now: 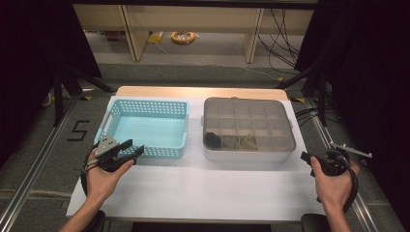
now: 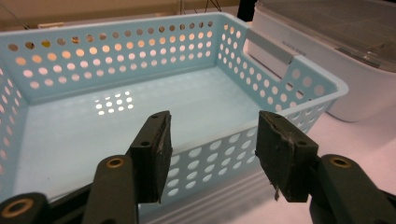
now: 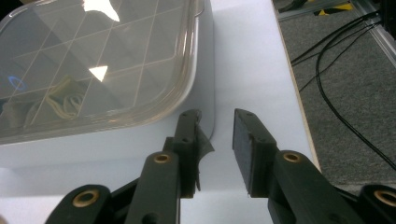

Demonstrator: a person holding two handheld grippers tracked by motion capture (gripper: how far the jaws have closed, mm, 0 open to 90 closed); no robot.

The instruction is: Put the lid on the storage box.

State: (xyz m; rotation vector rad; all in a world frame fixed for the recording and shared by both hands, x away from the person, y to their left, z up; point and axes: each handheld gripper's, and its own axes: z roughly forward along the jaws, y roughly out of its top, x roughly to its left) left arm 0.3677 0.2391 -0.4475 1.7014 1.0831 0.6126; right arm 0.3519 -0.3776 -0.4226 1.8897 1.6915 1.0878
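Left tool (image 1: 133, 149): jaws apart, empty, at blue basket (image 1: 145, 126) | right tool (image 1: 305, 157): apart, empty, beside lidded box (image 1: 249, 128)

"5" taped on floor (image 1: 79, 129)

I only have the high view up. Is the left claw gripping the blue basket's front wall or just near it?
Observer: Just near it. In the left gripper view the left claw stands open, the blue basket wall beyond its pads, nothing between them.
Operator: Anything inside the basket?
Observer: No, its floor is bare.
Operator: And the right claw, is it on the compartment box?
Observer: The right claw is open beside the near corner of the compartment box, gripping nothing.
Operator: Is the lid on?
Observer: Yes, the clear lid sits closed, with a cord-like item under it.
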